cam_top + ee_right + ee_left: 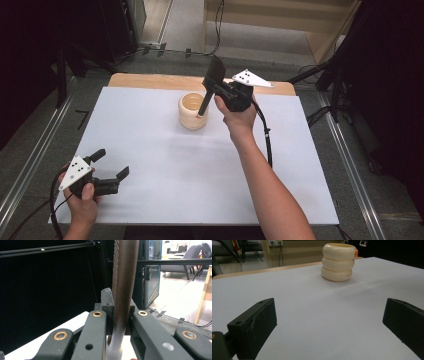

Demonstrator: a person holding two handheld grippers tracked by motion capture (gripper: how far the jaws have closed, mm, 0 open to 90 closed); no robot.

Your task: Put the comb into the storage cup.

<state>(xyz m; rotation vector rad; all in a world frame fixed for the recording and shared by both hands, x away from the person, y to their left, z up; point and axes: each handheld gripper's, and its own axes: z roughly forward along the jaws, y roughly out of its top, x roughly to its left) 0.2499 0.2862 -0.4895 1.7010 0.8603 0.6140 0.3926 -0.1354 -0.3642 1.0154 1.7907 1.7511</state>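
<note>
The right tool (216, 91) is clamped on a dark spatula (210, 85); in the right gripper view its two black jaws press against the flat brown blade (124, 285) from both sides, and the blade rises upright between them. In the high view the spatula's broad end points up and away from the person, while its narrow handle end slants down into the mouth of a cream ribbed cup (193, 111). The cup stands upright on the far middle part of the white bench (160, 165), just left of the right hand (240, 117) that carries the tool. Whether the handle tip touches the cup's inner wall cannot be told.

The left tool (111, 167) lies low over the near left corner of the bench, held in the left hand (82, 200), well apart from the cup. Its jaws stand wide apart with nothing between them; the left gripper view shows bare white surface between the two black pads (259, 325). Farther off in that view the cup (338, 262) appears as three stacked rounded rings, with a small orange bit at its right rim.
</note>
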